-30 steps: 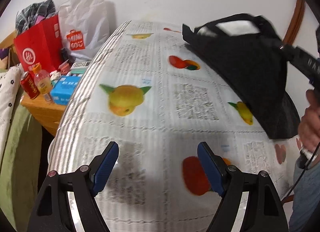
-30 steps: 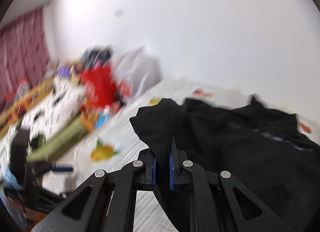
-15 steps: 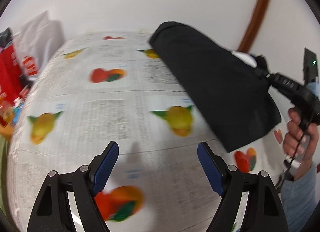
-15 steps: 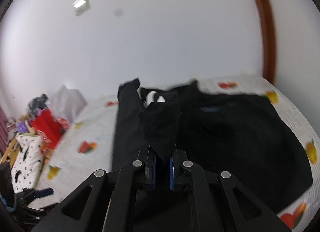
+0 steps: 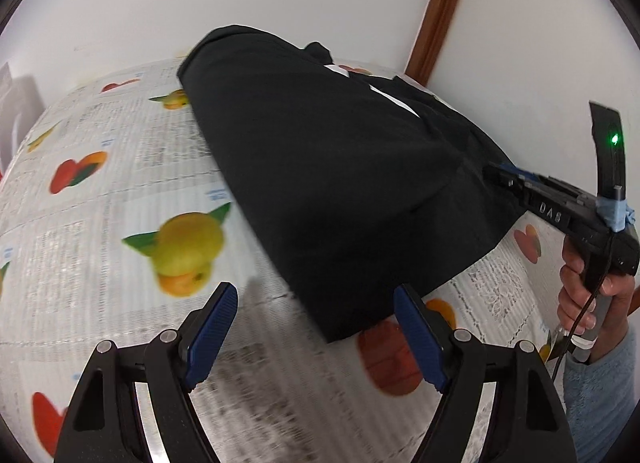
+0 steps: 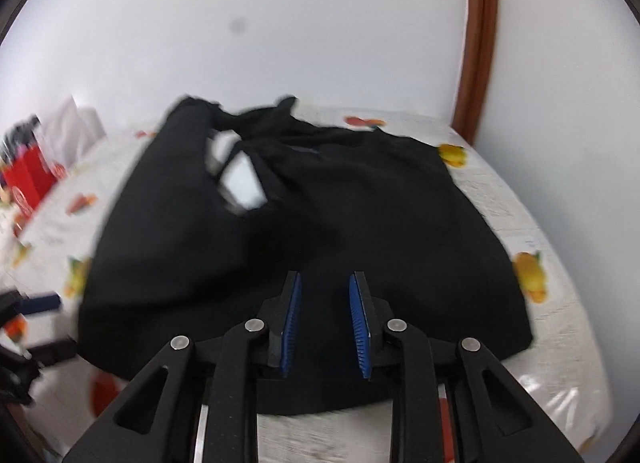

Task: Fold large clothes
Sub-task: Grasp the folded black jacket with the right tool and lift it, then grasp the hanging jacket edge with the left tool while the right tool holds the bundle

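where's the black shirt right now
The black shirt lies spread on the fruit-print tablecloth, ahead of the right gripper, near the wall's brown trim.

Bright, even indoor light falls on both views, with soft shadows on the tablecloth [image 5: 120,223] under the left claw [image 5: 316,327]. Motion blur smears the cloth's print and the black garment [image 6: 320,231]. Fisheye bending curves the edges; black vignette fills the corners.
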`<state>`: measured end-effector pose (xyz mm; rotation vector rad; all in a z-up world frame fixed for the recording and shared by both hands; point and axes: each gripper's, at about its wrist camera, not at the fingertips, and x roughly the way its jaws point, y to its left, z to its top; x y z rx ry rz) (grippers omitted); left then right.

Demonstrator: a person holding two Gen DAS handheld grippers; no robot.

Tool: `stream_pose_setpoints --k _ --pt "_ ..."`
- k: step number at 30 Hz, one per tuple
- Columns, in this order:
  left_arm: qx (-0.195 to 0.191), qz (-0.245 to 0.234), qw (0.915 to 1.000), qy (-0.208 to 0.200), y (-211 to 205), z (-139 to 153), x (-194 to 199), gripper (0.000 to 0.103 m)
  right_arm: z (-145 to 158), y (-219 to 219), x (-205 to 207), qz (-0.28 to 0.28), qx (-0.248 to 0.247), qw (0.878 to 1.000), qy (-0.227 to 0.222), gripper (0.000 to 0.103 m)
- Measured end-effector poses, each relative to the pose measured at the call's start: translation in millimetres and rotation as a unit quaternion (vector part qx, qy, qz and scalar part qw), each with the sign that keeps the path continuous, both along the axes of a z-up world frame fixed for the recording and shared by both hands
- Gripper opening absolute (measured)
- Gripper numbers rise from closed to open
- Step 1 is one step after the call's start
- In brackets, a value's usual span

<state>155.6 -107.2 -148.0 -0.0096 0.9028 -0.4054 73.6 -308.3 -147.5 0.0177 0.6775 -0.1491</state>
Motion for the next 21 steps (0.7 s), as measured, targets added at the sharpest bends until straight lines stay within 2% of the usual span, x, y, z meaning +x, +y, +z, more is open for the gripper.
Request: stream_pose_setpoints --k 3,5,7,9,11,12,14,17,21 --pt "0.012 0.009 0.9998 -0.009 -9.8 -3.5 1.0 0.072 -12.9 -17.2 -0.6 -0.009 -0.007 1.000 0.023 0.025" --pt "0.016 0.015 0.9997 -0.008 -13.9 -7.0 3.3 0.063 -22.9 -24.0 1.7 -0.010 -0.006 0.999 0.040 0.025" --pt "0.010 0.018 0.9998 -0.002 -14.2 -10.4 6.6 0.059 -31.1 -27.2 3.2 -0.009 -0.003 0.999 0.052 0.026" --pt "0.002 0.021 0.9998 -0.004 -12.2 -9.9 7.0 0.051 -38.0 -25.9 8.8 -0.007 -0.002 0.998 0.067 0.027" --pt "0.003 0.032 0.9995 -0.006 -8.3 -9.1 7.3 0.031 -39.9 -23.8 12.2 -0.009 -0.007 0.998 0.067 0.027" --pt "-0.003 0.033 0.9994 -0.006 -4.7 -9.0 7.7 0.029 -40.4 -22.8 13.8 -0.009 -0.005 0.998 0.070 0.027" --pt "-0.015 0.041 0.9991 0.000 2.7 -9.6 9.7 0.018 -40.5 -18.6 17.8 -0.007 0.000 0.997 0.072 0.027" --pt "-0.026 0.053 0.9982 0.000 13.6 -7.7 10.0 0.011 -40.8 -8.6 21.7 -0.003 -0.010 0.997 0.074 0.026" --pt "-0.022 0.067 0.9975 -0.009 33.8 -4.7 7.9 0.009 -39.9 9.1 25.3 0.013 -0.005 0.997 0.075 0.022"
